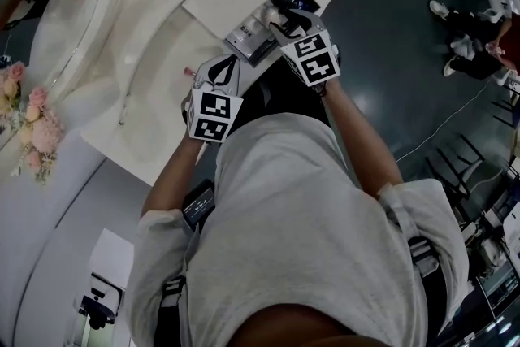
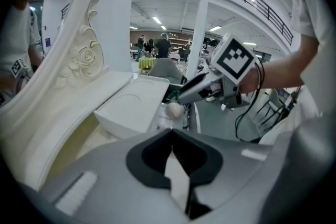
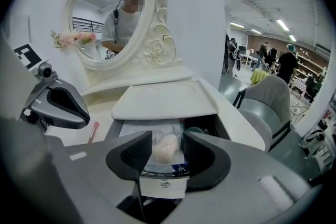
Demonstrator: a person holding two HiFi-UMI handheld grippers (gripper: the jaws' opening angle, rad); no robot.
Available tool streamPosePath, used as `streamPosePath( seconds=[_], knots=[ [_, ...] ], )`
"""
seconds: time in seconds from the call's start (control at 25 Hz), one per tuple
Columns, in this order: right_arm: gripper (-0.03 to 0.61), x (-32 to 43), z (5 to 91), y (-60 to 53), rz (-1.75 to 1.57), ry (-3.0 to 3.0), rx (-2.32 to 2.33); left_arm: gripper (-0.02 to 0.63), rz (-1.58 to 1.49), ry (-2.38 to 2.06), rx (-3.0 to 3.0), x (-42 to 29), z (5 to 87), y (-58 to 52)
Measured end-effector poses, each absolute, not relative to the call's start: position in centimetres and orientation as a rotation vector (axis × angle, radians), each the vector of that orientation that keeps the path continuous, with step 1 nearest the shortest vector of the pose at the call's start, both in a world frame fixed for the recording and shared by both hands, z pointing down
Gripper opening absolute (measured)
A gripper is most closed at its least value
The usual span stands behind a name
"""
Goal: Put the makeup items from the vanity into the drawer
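Observation:
The vanity's drawer [image 1: 258,38] stands pulled out, with flat packets inside. A cream makeup sponge [image 3: 166,148] lies on those packets. My right gripper [image 3: 167,153] hangs over the drawer, open, its jaws on either side of the sponge and clear of it. From the left gripper view, the sponge [image 2: 174,109] sits just under the right gripper [image 2: 181,96]. A thin pink makeup stick [image 3: 93,131] lies on the vanity top [image 1: 154,106] left of the drawer. My left gripper [image 2: 174,164] is shut on nothing, above the vanity top near that stick [image 1: 188,71].
A raised white panel [image 3: 164,100] sits right behind the drawer. The oval mirror [image 3: 107,13] with its carved frame stands at the back. Pink flowers [image 1: 31,114] are at the vanity's far left. A grey chair [image 3: 265,107] stands right of the vanity.

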State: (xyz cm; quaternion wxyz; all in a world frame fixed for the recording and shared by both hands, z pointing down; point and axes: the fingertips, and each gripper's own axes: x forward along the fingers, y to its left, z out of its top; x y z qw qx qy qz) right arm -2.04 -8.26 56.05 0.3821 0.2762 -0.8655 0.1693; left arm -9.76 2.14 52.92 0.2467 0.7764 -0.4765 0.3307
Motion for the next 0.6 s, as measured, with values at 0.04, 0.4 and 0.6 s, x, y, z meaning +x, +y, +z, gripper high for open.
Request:
streamPosePath(
  seconds=[0.04, 0.4, 0.6],
  knots=[
    [0.185, -2.1, 55.6, -8.2, 0.423, -2.222, 0.706, 0.003, 0.914, -1.301, 2.122, -10.1, 52.8, 2.4],
    [-0.002, -3.6, 52.6, -6.5, 0.438, -2.373, 0.712, 0.003, 1.196, -1.281, 2.170, -14.0, 53.5, 5.8],
    [-0.002, -5.1, 52.4, -5.3, 0.442, -2.400, 0.644, 0.003, 1.372, -1.118, 2.208, -14.4, 54.7, 7.5]
  ],
)
